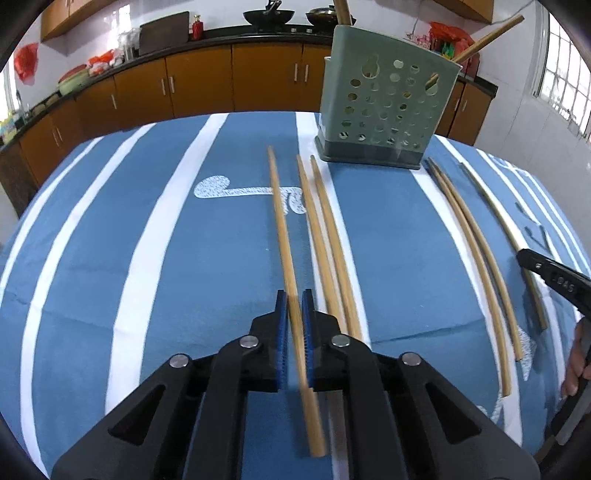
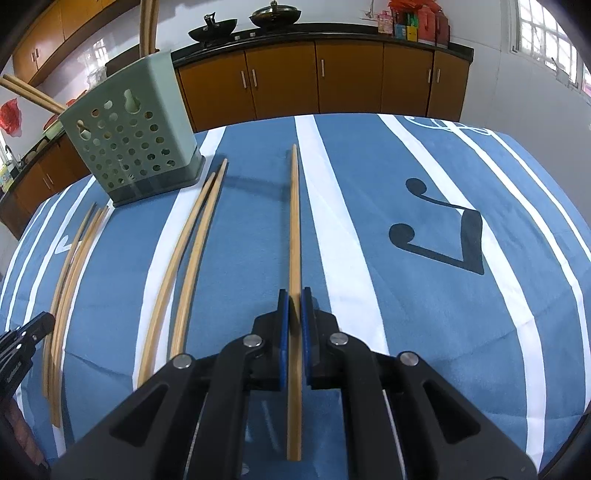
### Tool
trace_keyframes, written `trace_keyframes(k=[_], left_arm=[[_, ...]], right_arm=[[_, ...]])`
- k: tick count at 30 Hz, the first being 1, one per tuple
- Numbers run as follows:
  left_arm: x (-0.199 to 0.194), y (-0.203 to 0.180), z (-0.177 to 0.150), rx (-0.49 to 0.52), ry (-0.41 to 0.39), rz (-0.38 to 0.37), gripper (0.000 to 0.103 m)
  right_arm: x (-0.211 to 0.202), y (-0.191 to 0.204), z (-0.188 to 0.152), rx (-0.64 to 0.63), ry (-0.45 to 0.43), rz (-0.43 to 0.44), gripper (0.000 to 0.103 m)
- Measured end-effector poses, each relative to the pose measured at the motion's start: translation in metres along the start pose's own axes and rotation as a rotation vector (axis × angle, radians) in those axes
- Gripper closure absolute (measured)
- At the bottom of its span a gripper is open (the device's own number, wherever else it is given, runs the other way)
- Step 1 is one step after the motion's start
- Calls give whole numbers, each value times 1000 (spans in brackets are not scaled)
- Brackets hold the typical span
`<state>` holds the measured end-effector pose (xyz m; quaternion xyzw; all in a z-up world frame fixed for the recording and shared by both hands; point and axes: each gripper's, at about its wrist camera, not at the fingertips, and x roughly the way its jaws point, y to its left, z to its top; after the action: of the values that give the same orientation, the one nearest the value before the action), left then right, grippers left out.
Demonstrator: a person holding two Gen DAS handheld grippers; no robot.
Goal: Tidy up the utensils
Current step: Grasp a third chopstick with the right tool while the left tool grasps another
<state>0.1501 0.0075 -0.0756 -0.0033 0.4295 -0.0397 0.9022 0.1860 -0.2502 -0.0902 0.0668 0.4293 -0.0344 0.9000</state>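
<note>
Left gripper (image 1: 294,295): jaws clamped on one wooden chopstick (image 1: 281,221), which runs from between the blue pads (image 1: 282,332) toward 12 o'clock, its butt end sticking out behind the jaws toward 6. Whether its far tip touches the cloth, cannot tell.

Two loose chopsticks (image 1: 325,236) lie on the cloth just beside it at 1 o'clock, side by side, nearly parallel.

Green perforated utensil holder (image 1: 384,103) stands upright at 1 o'clock on the far part of the worktop (image 1: 147,221), which carries a blue cloth with white stripes and music-note print. Chopsticks (image 1: 487,38) already stand in the holder, leaning out above its rim.

Three more chopsticks (image 1: 476,236) lie at 2 to 3 o'clock, right of the holder; two close together, the third, darker one apart, further right.

Right gripper (image 2: 294,295): jaws clamped on a single chopstick (image 2: 294,221), pointing to 12 o'clock, butt end protruding behind toward 6. In this view the holder (image 2: 129,147) sits at 10 o'clock, a pair of chopsticks (image 2: 192,243) lies between it and the held stick, and another group (image 2: 70,266) lies at 9 o'clock, near the tip of the left gripper (image 2: 31,328) at the frame edge.

Background: orange-brown kitchen cabinets (image 2: 351,77) under a dark counter with two woks (image 2: 243,22).
</note>
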Motion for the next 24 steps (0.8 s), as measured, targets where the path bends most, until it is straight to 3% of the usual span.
trace_keyframes(k=[6, 24], left_arm=[[6, 19, 11, -47, -3, 29, 96], [12, 32, 16, -89, -14, -58, 95]], right_arm=[[-1, 5, -3, -34, -4, 1, 93], [5, 6, 3, -51, -25, 16, 95]])
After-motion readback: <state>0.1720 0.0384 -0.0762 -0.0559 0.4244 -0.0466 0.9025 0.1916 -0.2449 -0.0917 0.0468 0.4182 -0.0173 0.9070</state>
